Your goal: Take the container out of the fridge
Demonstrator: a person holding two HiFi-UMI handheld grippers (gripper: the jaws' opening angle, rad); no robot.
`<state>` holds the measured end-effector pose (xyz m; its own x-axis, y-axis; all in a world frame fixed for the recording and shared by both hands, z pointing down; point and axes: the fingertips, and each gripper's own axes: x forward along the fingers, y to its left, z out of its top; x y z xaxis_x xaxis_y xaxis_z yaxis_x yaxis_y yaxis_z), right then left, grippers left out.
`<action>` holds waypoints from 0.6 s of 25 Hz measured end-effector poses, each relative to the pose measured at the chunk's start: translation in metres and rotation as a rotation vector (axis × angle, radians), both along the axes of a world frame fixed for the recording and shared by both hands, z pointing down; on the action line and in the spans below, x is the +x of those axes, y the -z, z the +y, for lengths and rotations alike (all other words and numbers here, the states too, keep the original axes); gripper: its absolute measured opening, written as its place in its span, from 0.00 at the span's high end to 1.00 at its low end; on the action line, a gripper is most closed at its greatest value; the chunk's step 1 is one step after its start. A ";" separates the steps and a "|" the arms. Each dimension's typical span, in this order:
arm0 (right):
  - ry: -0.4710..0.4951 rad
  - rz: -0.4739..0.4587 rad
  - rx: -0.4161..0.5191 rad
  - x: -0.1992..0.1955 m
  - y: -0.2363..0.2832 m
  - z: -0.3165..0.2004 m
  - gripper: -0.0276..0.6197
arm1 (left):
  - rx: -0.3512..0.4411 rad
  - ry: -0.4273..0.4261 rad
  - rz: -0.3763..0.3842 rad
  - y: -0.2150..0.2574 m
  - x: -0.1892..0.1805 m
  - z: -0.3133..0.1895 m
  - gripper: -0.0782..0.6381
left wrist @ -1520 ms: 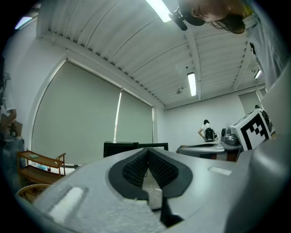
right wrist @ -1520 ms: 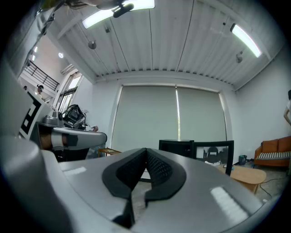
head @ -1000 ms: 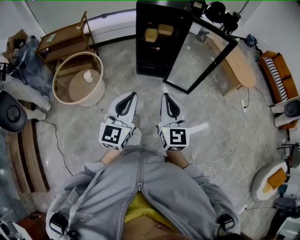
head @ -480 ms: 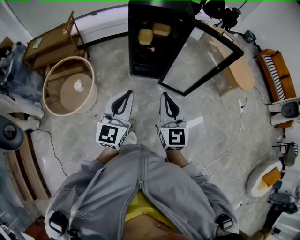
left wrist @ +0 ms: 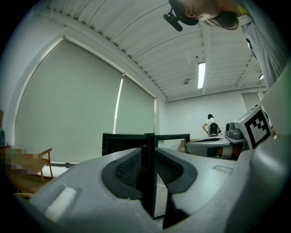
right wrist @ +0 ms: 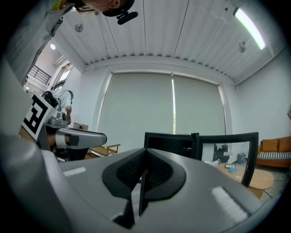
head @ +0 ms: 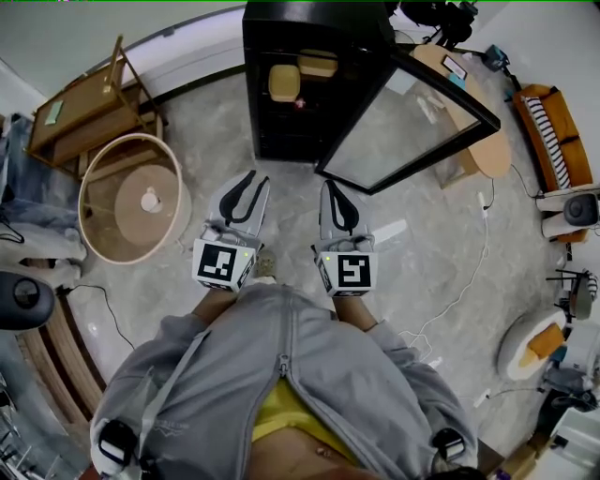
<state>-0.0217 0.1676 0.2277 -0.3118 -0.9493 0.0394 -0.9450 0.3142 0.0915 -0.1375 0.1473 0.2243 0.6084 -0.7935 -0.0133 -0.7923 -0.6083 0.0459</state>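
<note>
Since a second ago the person has walked closer to the fridge (head: 309, 21), which now sits larger and nearer ahead of both tongs in the head view. The round wooden stand (head: 92, 167) has slid off to the left of them. The left tongs (head: 252, 182), pressed together a second ago, are now opening, with their tips slightly spread and nothing between them. The right tongs (head: 335, 192) are pressed together and empty, level with the left pair and just beside them.

The fridge's glass door (head: 405, 120) stands swung open, ahead and to the right of the right tongs, so the interior is exposed. Two tan containers rest on an upper shelf inside. One container (head: 284, 82) lies straight ahead of the left tongs and the other container (head: 318, 64) sits a little further back and to its right. Both are well apart from either pair of tongs. Which of the two the task means cannot be told.

The step in hand appears to be the approach, with the reach not yet begun. The next move probably calls for closing the remaining gap and spreading the left tongs wide enough to span a container. They would then pass in over the shelf edge, clear of the open door on the right.
</note>
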 end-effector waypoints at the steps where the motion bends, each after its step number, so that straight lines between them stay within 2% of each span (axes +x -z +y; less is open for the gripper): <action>1: 0.002 -0.003 0.002 -0.002 0.001 -0.008 0.96 | -0.001 -0.006 -0.003 -0.003 0.000 -0.009 0.76; 3: -0.001 0.003 0.003 -0.003 0.000 -0.019 0.96 | -0.005 -0.013 0.001 -0.007 0.000 -0.024 0.76; 6: -0.020 0.011 -0.005 0.000 -0.009 -0.029 0.96 | -0.021 -0.020 0.010 -0.013 -0.002 -0.042 0.68; 15: -0.033 0.008 -0.050 0.009 -0.025 -0.066 0.96 | -0.060 -0.048 0.017 -0.025 0.005 -0.074 0.61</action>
